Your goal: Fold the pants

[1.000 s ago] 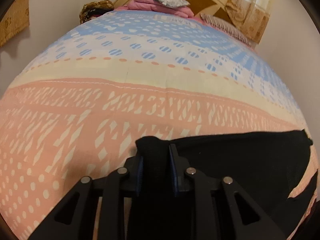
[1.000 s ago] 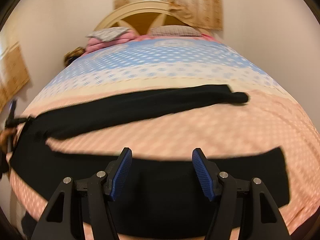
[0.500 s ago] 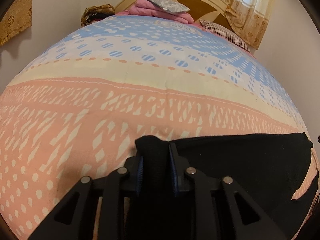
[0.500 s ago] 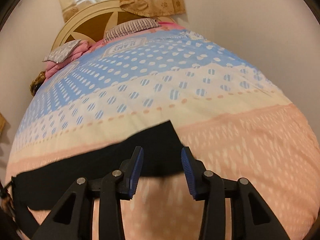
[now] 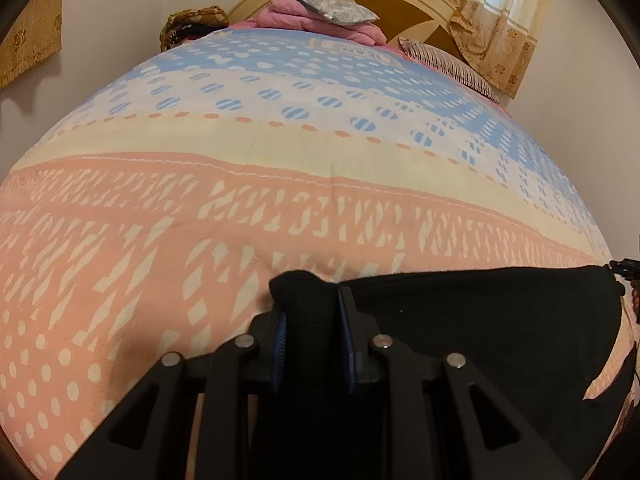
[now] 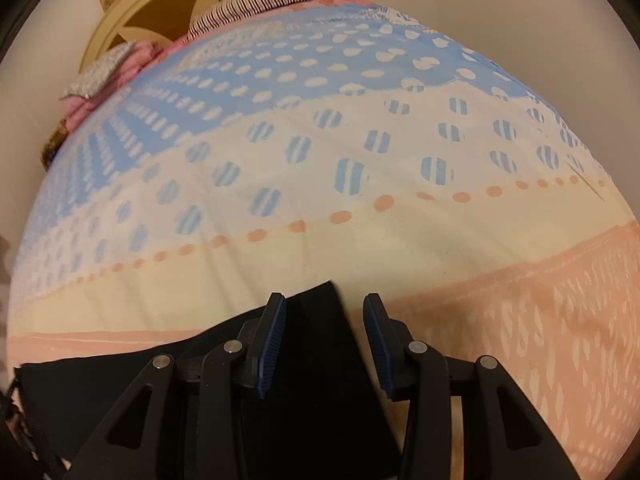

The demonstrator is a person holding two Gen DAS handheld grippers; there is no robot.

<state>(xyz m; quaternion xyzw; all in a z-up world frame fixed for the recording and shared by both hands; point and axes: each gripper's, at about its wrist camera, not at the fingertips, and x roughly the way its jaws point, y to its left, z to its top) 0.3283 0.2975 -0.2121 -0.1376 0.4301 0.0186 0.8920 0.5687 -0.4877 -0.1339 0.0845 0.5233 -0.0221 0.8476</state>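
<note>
Swinging across the bed, my right tool (image 6: 324, 344) now hangs over the leg end of the black pants (image 6: 320, 392), jaws spread astride it, not pinching. My left tool (image 5: 310, 340) stays clamped on a bunched end. Both ends look ready to fold on the bedspread (image 6: 360, 152).

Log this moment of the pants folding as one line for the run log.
stage: gripping | left gripper: shut on bunched black fabric pants | right gripper: open, straddling pants leg end | surface: patterned pastel bedspread
</note>
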